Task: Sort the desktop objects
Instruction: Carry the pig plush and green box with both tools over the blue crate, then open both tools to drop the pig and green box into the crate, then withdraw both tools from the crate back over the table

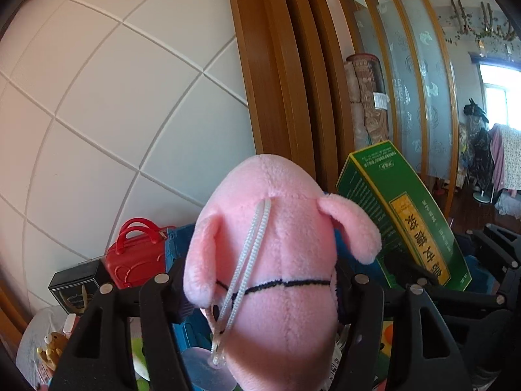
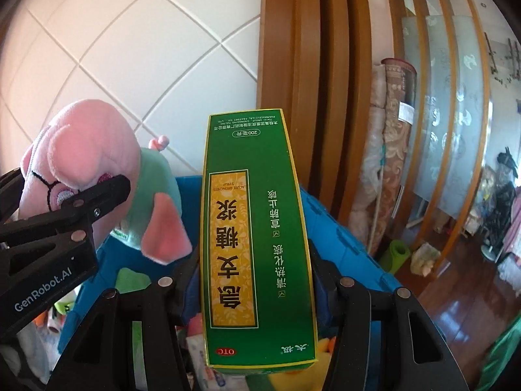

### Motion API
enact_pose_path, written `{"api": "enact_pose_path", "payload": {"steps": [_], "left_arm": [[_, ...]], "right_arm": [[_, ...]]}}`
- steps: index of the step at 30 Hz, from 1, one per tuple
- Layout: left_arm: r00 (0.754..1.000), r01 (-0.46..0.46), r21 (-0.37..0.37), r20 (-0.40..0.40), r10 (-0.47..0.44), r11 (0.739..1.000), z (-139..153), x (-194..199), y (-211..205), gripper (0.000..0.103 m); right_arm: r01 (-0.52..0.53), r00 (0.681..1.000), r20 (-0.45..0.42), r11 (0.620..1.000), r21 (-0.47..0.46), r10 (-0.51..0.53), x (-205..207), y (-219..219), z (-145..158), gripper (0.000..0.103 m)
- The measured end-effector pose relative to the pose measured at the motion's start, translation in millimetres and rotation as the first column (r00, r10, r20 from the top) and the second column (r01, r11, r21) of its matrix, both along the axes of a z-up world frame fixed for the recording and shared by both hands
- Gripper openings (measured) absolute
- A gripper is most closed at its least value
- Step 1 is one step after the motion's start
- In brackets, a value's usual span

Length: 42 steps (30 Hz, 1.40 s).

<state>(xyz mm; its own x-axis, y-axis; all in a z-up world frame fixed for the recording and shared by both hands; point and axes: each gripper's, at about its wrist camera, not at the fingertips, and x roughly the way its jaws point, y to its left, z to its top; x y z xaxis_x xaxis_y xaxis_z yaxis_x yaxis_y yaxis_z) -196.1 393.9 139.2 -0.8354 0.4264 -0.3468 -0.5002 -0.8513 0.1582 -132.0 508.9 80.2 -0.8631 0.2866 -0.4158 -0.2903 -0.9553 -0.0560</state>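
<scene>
Showing only leftward: red toy suitcase (image 1: 135, 254)

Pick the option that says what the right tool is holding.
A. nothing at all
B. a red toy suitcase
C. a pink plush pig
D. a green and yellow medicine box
D: in the right wrist view the right tool has its fingers closed against both sides of the green and yellow medicine box, while the pink plush pig sits in the left tool beside it.
</scene>
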Motion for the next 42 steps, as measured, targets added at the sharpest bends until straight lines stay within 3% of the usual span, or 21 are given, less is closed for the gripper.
{"api": "enact_pose_path", "payload": {"steps": [5, 7, 9, 17, 27, 42], "left_arm": [[0.999, -0.040, -0.044, -0.005, 0.040, 0.998, -0.4, 7.5, 1.8, 0.083], [0.999, -0.043, -0.040, 0.001, 0.043, 0.998, 1.9, 8.9, -6.4, 0.090], [0.999, -0.053, -0.031, -0.001, 0.053, 0.998, 3.3, 11.3, -12.5, 0.097], [0.997, -0.048, -0.003, 0.057, 0.048, 0.999, 0.3, 16.1, -29.7, 0.098], [0.993, -0.007, -0.008, 0.118, 0.008, 1.000, -14.0, 39.2, -56.0, 0.099], [0.982, -0.090, 0.044, 0.169, 0.082, 0.995, -33.3, 42.5, -101.2, 0.099]], "right_arm": [[-0.007, 1.000, 0.007, 1.000, 0.015, 0.007, -16.1, 9.3, 0.0, 0.056], [-0.005, 1.000, 0.003, 1.000, 0.022, 0.005, -21.6, 13.0, -2.2, 0.061], [-0.011, 1.000, -0.002, 1.000, 0.023, 0.012, -22.8, 12.5, -1.6, 0.080], [-0.029, 1.000, -0.007, 0.998, 0.052, 0.029, -17.1, 5.6, -2.5, 0.102], [-0.034, 0.999, 0.022, 0.999, 0.032, 0.033, 13.7, -1.6, -8.7, 0.103], [-0.071, 0.997, 0.029, 0.996, 0.049, 0.070, 35.2, -30.3, -13.7, 0.103]]}}
